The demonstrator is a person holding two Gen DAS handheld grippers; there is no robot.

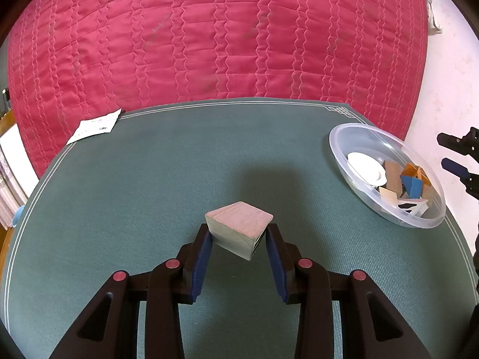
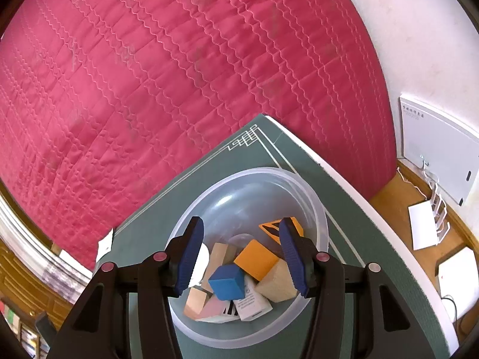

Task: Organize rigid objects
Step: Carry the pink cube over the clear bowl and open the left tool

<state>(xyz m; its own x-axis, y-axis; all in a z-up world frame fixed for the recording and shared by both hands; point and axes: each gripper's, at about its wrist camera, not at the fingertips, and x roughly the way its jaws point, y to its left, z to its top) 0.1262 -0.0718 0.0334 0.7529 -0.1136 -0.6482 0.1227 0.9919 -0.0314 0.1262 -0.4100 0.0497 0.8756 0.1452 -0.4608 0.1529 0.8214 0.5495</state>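
The left hand-held gripper [image 1: 238, 233] is clamped on a pale wooden block [image 1: 239, 232], pressing its two opposite sides, and the block hangs tilted above the green desk [image 1: 119, 194], so it looks ready to be carried to the clear plastic bowl [image 1: 347, 137] at the far right corner. In this bowl the other pieces are already collected: a blue cube [image 2: 227, 281], an orange block [image 2: 257, 258] and some wooden ones. The right hand-held gripper [image 2: 244, 257] hovers over the bowl with jaws apart and nothing between them, probably because its piece lies inside.

White disc [image 2: 201, 261] half-hidden (behind claw).
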